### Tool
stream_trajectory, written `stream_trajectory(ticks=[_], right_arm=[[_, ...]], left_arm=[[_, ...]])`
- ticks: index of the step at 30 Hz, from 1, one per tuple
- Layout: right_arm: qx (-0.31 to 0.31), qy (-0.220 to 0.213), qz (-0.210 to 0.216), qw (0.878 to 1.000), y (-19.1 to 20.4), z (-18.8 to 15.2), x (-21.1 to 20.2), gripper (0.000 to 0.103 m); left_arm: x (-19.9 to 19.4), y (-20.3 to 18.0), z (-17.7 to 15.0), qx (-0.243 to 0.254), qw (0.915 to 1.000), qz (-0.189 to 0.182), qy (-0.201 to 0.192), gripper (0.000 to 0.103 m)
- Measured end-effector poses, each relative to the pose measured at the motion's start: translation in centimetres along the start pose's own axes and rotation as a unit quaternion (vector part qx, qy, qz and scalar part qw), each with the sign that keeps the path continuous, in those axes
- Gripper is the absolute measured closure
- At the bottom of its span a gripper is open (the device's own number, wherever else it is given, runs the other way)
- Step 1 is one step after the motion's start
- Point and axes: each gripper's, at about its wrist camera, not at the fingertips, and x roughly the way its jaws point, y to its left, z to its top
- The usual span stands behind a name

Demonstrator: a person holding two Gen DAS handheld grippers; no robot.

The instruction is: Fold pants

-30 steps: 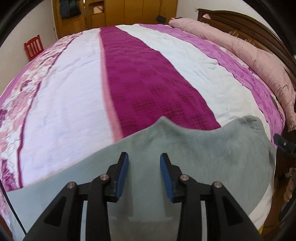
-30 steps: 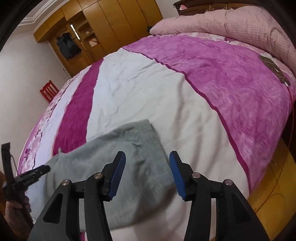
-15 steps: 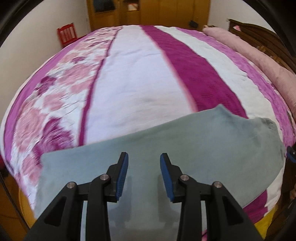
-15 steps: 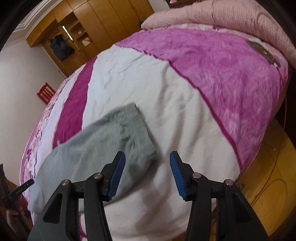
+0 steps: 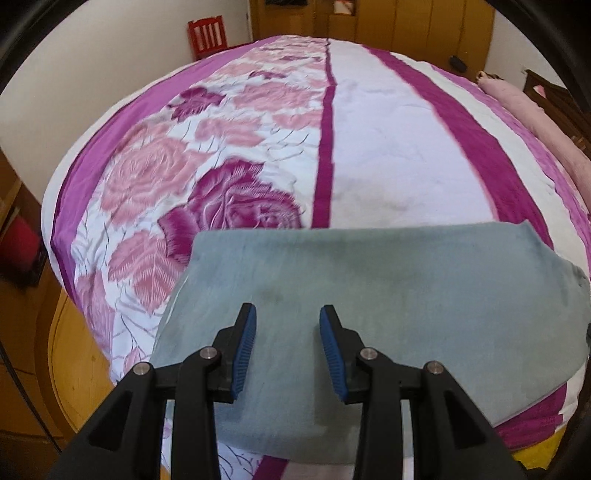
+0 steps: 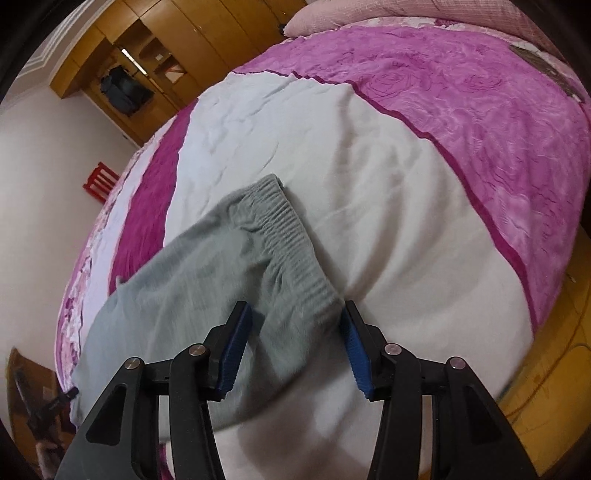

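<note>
1. You have a bedspread across the whole bed, striped in white and magenta, with a band of pink and purple roses on one side.
2. A red chair stands against the pale wall beyond the far edge of the bed.
3. Wooden wardrobes fill the far wall; a dark garment hangs in an open section.
4. A pink bolster pillow lies along the dark wooden headboard.
5. The floor beside the bed is yellow wood.
</note>
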Motion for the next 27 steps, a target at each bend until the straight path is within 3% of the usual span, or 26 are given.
stream_trajectory(ticks=[3, 6, 8, 10, 15, 18, 27], right_arm=[[0.030, -0.004, 0.022, 0.999, -0.9, 0.0, 0.7, 0.054], [0.020, -0.021, 0.027, 0.999, -0.6, -0.2, -0.6, 0.070], [0.019, -0.037, 0.061, 0.997, -0.5, -0.1, -1.7, 0.072], [0.020, -0.045, 0.073, 0.996, -0.3, 0.0, -2.1, 0.072], [0.041, -0.011, 0.045, 0.998, -0.9, -0.9, 0.5, 0.072], [0.045, -0.031, 0.053, 0.997, -1.3, -1.7, 0.6, 0.072], [0.023, -0.023, 0.068, 0.997, -1.5, -1.2, 1.5, 0.066]], left_arm=[[0.6, 0.0, -0.4, -0.001, 1.0000, -0.001, 0.005, 0.066], [0.9, -0.4, -0.4, 0.015, 0.9999, 0.007, -0.003, 0.065], [1.1, -0.6, -0.5, 0.022, 0.9997, 0.011, -0.003, 0.064], [1.3, -0.7, -0.6, 0.023, 0.9997, 0.011, -0.006, 0.063], [1.5, -0.7, -0.6, 0.022, 0.9996, 0.009, -0.011, 0.061], [1.5, -0.7, -0.6, 0.023, 0.9996, 0.007, -0.013, 0.061], [1.6, -0.6, -0.7, 0.016, 0.9997, 0.002, -0.017, 0.058]])
